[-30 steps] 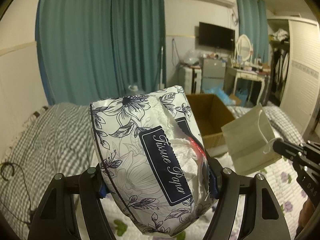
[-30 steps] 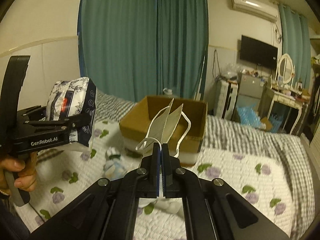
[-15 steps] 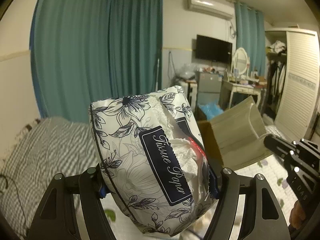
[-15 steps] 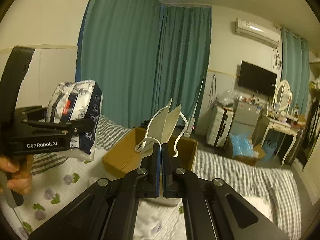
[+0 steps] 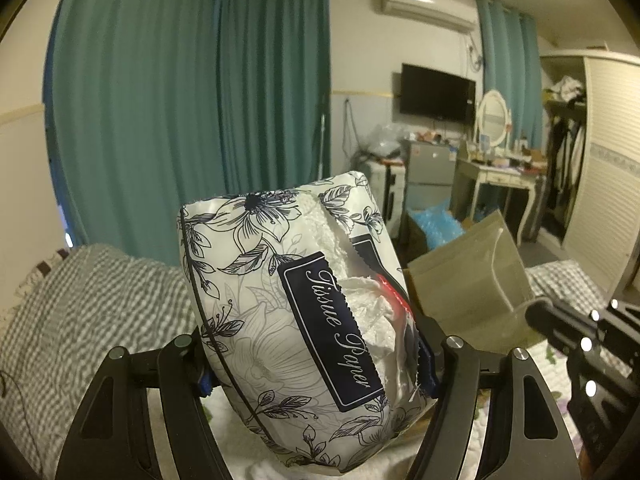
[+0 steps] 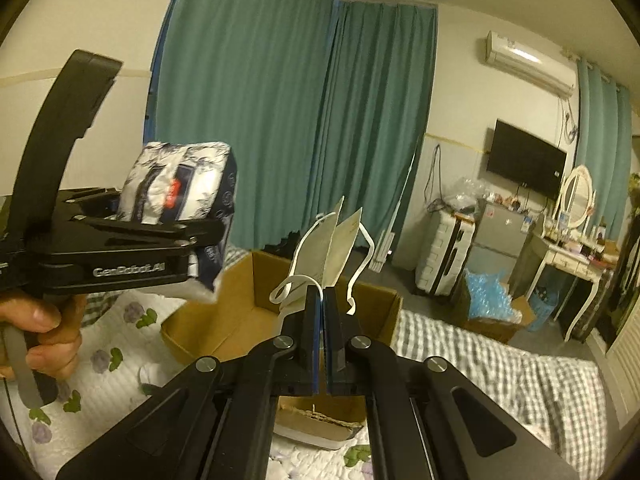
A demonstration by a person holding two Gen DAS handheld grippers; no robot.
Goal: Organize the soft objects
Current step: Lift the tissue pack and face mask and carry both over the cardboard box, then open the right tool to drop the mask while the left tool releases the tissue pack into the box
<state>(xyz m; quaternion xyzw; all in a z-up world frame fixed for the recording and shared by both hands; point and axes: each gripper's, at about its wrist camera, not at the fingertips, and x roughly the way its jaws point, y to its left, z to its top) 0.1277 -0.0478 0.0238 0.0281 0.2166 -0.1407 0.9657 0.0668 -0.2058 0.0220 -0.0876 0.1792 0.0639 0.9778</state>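
The left gripper (image 5: 316, 364) was clamped on a tissue paper pack (image 5: 296, 312), its two fingers pressed against the pack's sides, so the pack stood tilted in the air above the bed (image 5: 92, 304). The right gripper (image 6: 322, 304) had its jaws nearly together, pinching the lower edge of a white paper bag (image 6: 338, 248) that rose toward twelve o'clock, its cord handles looping out at ten and two. Beyond that bag, low in the right wrist view, sat an open cardboard box (image 6: 240, 300) on the floral quilt (image 6: 112, 364); the part of its interior that showed was bare brown board, and the rest was hidden behind the gripper. At four o'clock from the box, on the floor, a second carton (image 6: 492, 324) held crumpled blue plastic. From the right wrist view the left gripper appeared at nine o'clock, gripped by the person's left hand (image 6: 44, 332), with the pack raised above the box's near-left corner. The pack was soft and bulging, white with dark navy flower outlines, a navy label reading "Tissue Paper", and a torn slot where white tissue puffed out beside a red strip.
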